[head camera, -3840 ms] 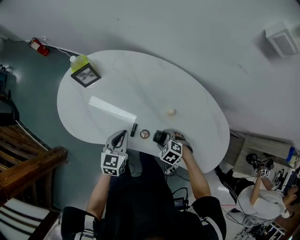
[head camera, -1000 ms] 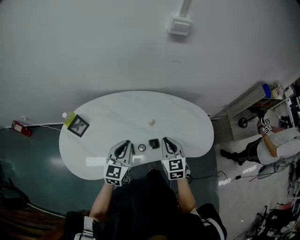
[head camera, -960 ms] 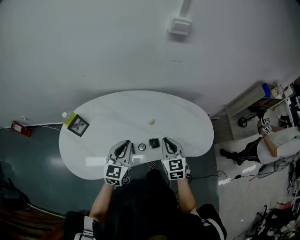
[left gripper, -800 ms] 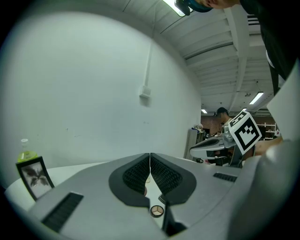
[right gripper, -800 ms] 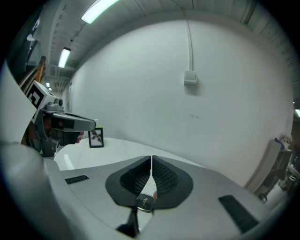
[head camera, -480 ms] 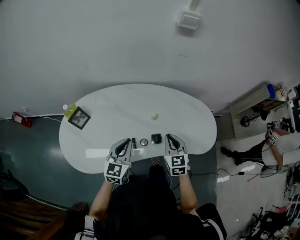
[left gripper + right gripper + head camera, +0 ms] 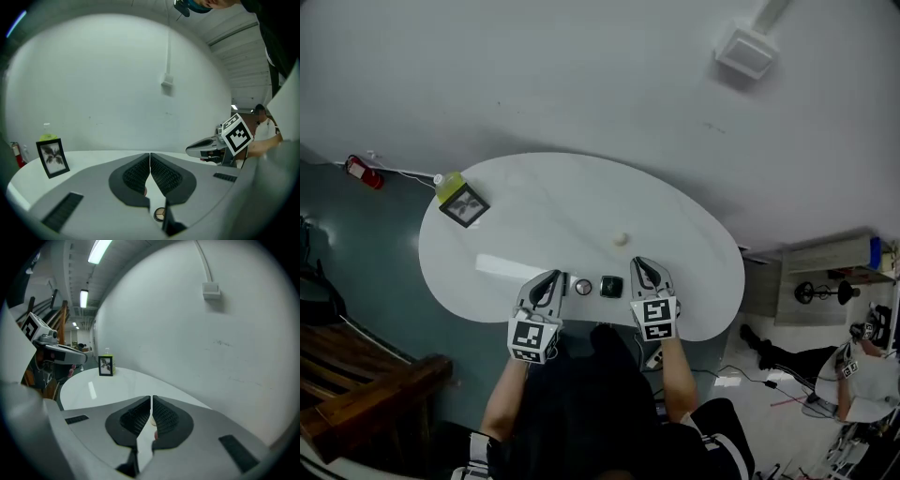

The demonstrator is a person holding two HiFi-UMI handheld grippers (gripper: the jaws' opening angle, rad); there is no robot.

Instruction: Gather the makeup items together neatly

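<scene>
Near the front edge of the white oval table (image 7: 534, 202) lie a round compact (image 7: 583, 288) and a black square compact (image 7: 611, 287), side by side. A small cream sponge (image 7: 622, 240) sits further back. My left gripper (image 7: 547, 284) is just left of the round compact, shut and holding nothing. My right gripper (image 7: 643, 272) is just right of the black compact, also shut and holding nothing. In the left gripper view the jaws (image 7: 150, 155) meet, and the round compact (image 7: 160, 214) shows below them. The right gripper view shows its jaws (image 7: 151, 400) closed over the tabletop.
A black photo frame (image 7: 464, 205) stands at the table's far left with a green bottle (image 7: 450, 186) behind it. A white wall rises behind the table. A wooden bench (image 7: 366, 375) is at the lower left, and another person (image 7: 862, 366) is at the far right.
The head camera has swung, so the table sits differently in the picture. Both grippers have sunk closer to the table beside the compacts. The items themselves have not moved.
</scene>
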